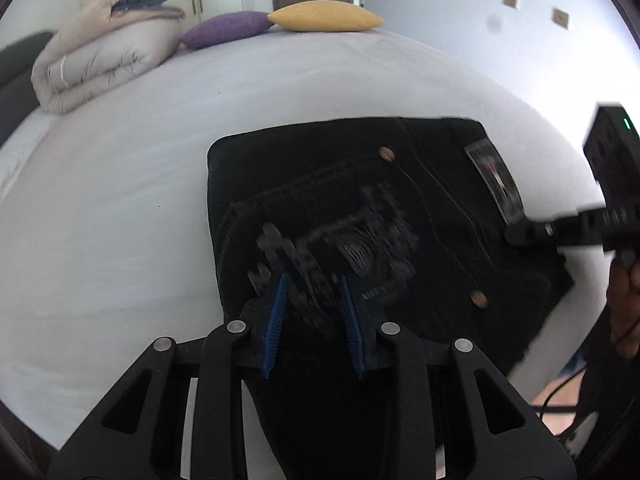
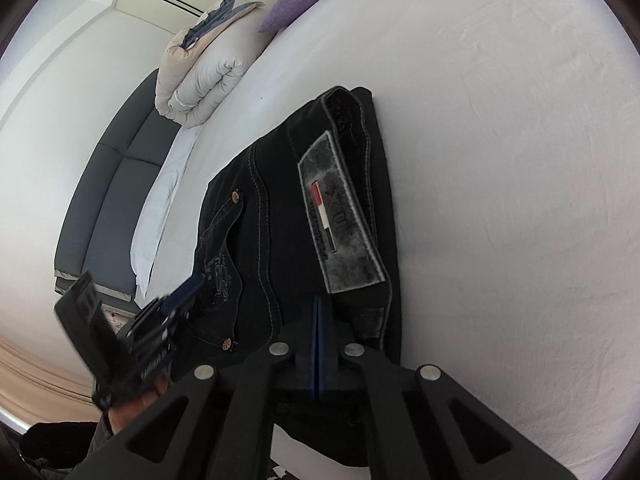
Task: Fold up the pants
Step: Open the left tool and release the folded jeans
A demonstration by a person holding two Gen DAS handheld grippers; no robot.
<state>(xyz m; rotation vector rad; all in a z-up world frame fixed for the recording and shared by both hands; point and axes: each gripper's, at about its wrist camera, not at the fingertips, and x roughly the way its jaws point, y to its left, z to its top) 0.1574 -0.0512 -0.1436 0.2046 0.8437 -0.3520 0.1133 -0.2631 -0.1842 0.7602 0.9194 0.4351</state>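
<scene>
1. Pants (image 1: 360, 208), black and folded into a compact block, lie on the white bed (image 1: 160, 160).
2. Only my left wrist view shows my left hand-held gripper (image 1: 314, 300) part open above the embroidered pocket, nothing between its blue pads (image 1: 276, 320).
3. Only my right wrist view shows my right hand-held gripper (image 2: 318, 304) fully closed over the waistband by the grey patch (image 2: 340, 216); whether cloth is pinched, I cannot tell.
4. Motion blurs the embroidery; the near edge of the pants is hidden behind my gripper arms.
</scene>
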